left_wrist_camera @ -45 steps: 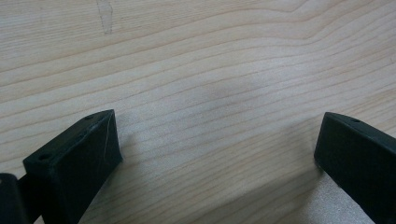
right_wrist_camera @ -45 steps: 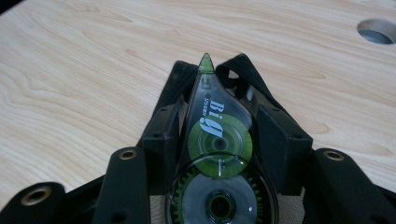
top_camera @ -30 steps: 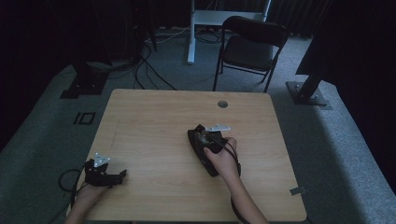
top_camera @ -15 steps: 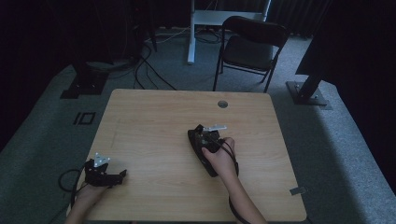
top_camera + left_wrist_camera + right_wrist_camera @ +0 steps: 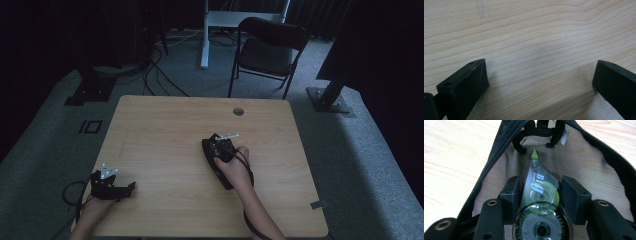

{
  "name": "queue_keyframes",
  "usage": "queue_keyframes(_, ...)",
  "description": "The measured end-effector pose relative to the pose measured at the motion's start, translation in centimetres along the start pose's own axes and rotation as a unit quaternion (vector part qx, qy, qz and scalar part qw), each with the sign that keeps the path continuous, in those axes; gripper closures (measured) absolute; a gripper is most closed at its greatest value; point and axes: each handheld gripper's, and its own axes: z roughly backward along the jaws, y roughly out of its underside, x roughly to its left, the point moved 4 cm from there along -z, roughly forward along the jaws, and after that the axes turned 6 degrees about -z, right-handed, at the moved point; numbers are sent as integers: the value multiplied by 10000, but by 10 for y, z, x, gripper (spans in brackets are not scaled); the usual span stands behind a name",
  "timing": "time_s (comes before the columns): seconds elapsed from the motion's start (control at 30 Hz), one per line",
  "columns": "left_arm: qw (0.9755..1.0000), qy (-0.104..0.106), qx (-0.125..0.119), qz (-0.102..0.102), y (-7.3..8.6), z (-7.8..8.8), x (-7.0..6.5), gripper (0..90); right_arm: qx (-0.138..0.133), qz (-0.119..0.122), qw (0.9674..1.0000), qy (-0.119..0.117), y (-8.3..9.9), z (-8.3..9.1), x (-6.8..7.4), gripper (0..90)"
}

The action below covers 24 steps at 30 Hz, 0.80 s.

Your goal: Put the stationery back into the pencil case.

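- Right gripper clamps a clear, green-geared correction tape dispenser at frame centre, inside an open black mesh zip pouch.
- Left gripper gapes wide over bare light wooden table.

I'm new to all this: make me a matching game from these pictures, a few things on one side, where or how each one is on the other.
Things:
1. correction tape dispenser
2. left gripper
3. black mesh pouch
4. folding chair

States:
A. on the floor beyond the table
B. open over bare wood
C. clamped in the right gripper
D. unzipped, lying on the table

Pairs: 1-C, 2-B, 3-D, 4-A
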Motion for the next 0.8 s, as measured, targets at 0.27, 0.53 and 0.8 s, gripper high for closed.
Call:
queue_keyframes(0.27,10000,1,-2,2,0,0,0,5,54,-166,9998,-73,-2,-1,-1,472)
queue_keyframes(0.53,10000,0,1,0,0,0,0,5,82,-71,9998,-136,-1,0,1,468)
queue_keyframes(0.8,10000,1,0,1,0,0,0,5,-15,23,9999,-123,-1,4,-1,535)
